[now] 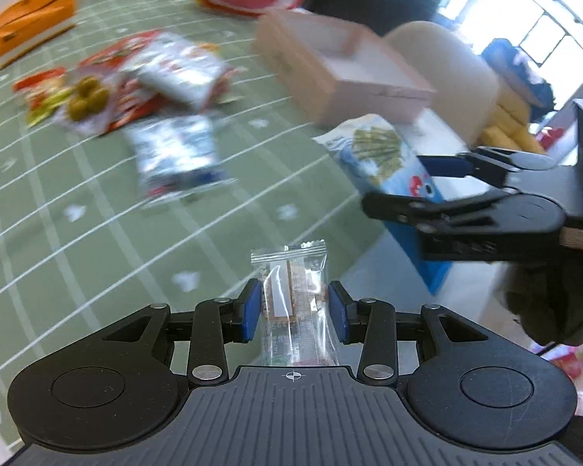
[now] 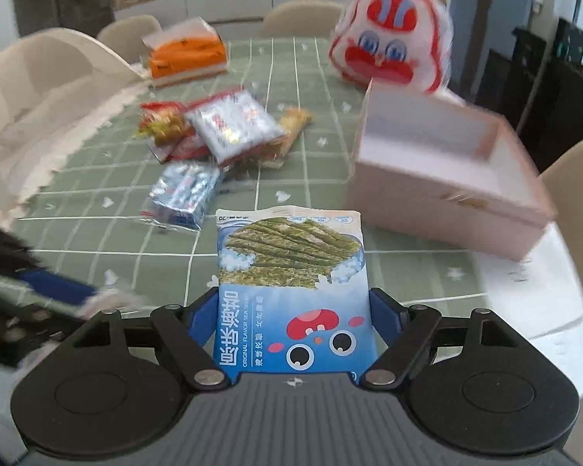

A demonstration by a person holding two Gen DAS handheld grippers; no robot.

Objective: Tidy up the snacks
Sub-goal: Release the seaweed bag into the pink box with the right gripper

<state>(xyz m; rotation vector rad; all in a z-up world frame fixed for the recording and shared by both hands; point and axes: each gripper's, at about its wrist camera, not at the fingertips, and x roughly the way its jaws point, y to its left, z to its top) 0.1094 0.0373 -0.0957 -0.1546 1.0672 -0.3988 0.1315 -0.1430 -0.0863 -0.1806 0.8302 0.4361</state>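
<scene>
My left gripper (image 1: 294, 312) is shut on a small clear-wrapped biscuit packet (image 1: 291, 295) and holds it above the green checked tablecloth (image 1: 77, 233). My right gripper (image 2: 293, 318) is shut on a blue seaweed snack bag (image 2: 291, 283); the bag (image 1: 381, 159) and that gripper (image 1: 419, 182) also show at the right of the left wrist view. An open pink box (image 2: 447, 178) stands right of the bag, empty inside; it also shows in the left wrist view (image 1: 342, 62). A pile of snack packets (image 2: 217, 132) lies mid-table, with a blue-silver packet (image 2: 182, 194) nearer.
An orange tissue box (image 2: 188, 56) sits at the table's far side. A red-and-white plush toy (image 2: 388, 46) stands behind the pink box. Cream chairs (image 2: 50, 77) surround the table. The left gripper (image 2: 39, 291) shows blurred at the left of the right wrist view.
</scene>
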